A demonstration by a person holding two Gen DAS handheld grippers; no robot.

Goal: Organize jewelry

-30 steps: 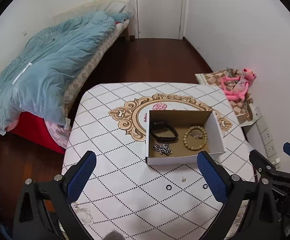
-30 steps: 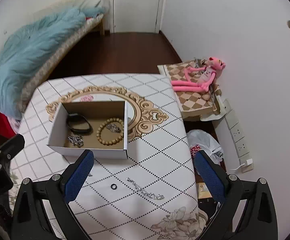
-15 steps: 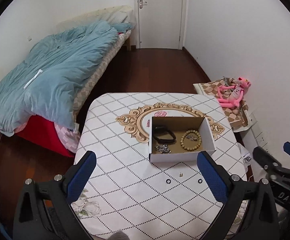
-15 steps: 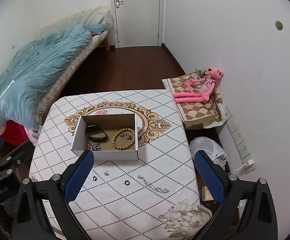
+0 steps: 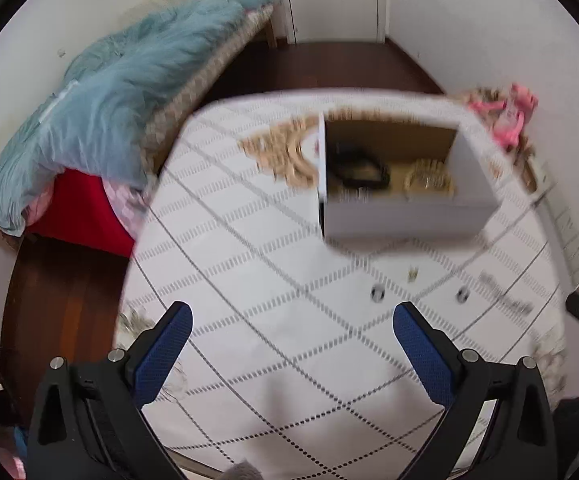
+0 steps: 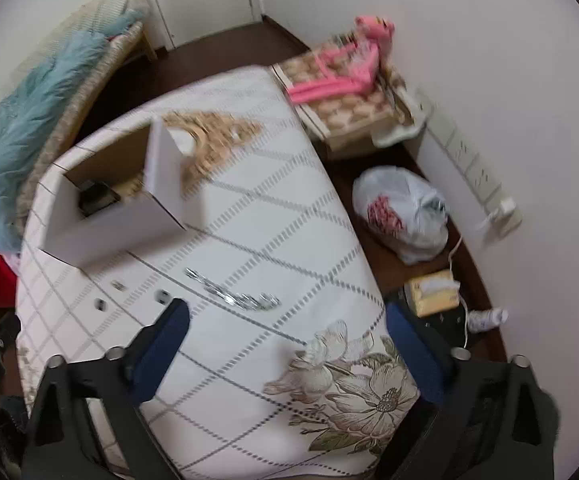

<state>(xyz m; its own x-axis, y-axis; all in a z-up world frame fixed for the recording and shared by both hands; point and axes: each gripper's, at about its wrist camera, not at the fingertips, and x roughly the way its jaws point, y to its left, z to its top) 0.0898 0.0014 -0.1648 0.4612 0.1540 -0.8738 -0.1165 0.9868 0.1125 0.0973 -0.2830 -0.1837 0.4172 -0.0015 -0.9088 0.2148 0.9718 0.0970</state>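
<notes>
A white cardboard box (image 5: 405, 216) stands on the table and holds a black band (image 5: 357, 168) and a bead bracelet (image 5: 429, 178); it also shows in the right wrist view (image 6: 109, 220). Two small rings (image 5: 377, 293) (image 5: 463, 295), a tiny earring (image 5: 412, 274) and a silver chain (image 5: 505, 292) lie loose on the cloth in front of it. The chain (image 6: 233, 294) lies just beyond my right gripper (image 6: 285, 344). My left gripper (image 5: 293, 344) is open and empty above the near table. The right gripper is open and empty too.
The table (image 5: 249, 280) wears a white diamond-pattern cloth with a floral corner (image 6: 353, 380). A bed with a blue duvet (image 5: 101, 112) stands left. A pink plush toy (image 6: 341, 68), a plastic bag (image 6: 405, 208) and a tissue box (image 6: 433, 292) lie on the floor right.
Both grippers have dropped quickly toward the table and the views are blurred. The right gripper has tilted and swung right toward the table edge. Both stay open.
</notes>
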